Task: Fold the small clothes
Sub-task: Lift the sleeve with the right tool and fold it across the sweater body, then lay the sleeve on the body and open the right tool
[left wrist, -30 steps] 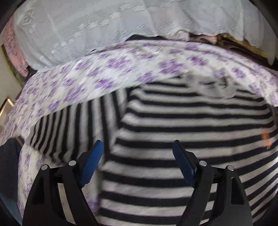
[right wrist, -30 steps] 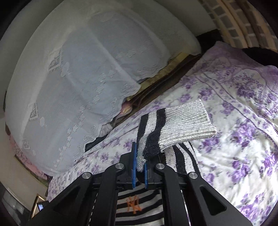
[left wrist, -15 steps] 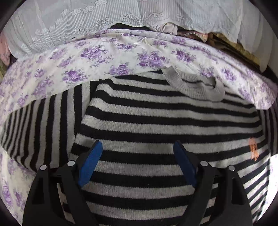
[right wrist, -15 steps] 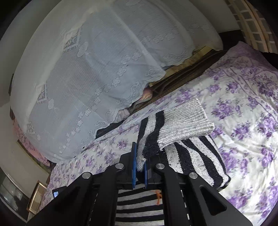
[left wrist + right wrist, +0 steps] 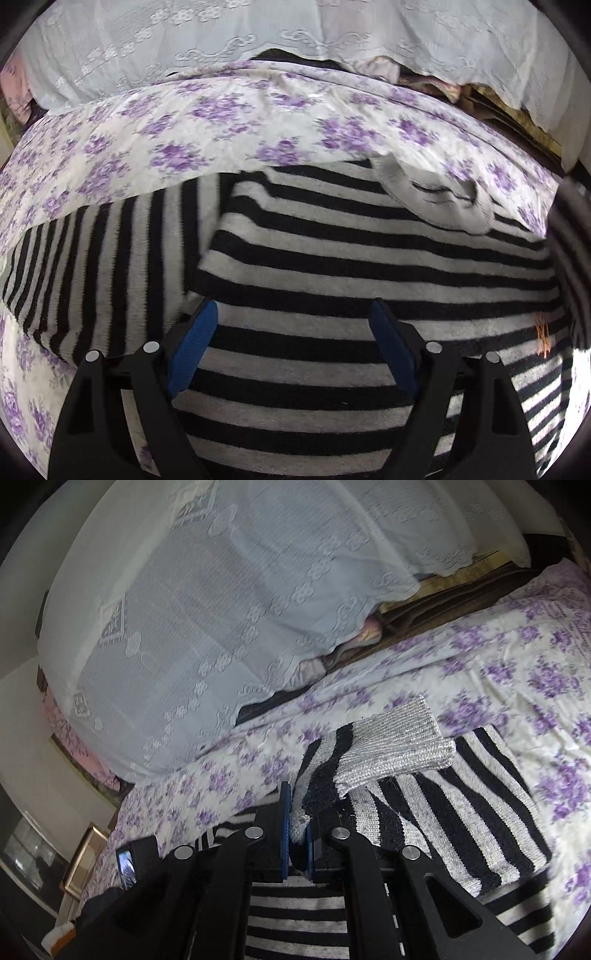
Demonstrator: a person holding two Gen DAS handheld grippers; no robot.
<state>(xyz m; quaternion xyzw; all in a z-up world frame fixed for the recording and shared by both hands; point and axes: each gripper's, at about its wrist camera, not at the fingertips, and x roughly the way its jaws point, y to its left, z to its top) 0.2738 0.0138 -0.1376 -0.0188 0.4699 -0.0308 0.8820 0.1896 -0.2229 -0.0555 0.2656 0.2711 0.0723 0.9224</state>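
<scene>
Sweater [image 5: 332, 258]: sleeve cuff [image 5: 391, 746] in right gripper's [image 5: 297, 834] clamped jaws; left gripper's [image 5: 295, 332] jaws wide, empty.

Free room and obstacles. The striped sweater [image 5: 332, 266] lies flat on the floral bed sheet [image 5: 221, 122], leaving open air above its body; the left claw [image 5: 293, 332], jaws apart, hangs there unobstructed. Bare sheet stretches beyond the collar [image 5: 443, 206]. The far edge is barred by a lace-covered pile [image 5: 221, 609]. The raised sleeve [image 5: 388, 753], pinched in the right claw [image 5: 297, 843], crosses the space over the sweater's side.
</scene>
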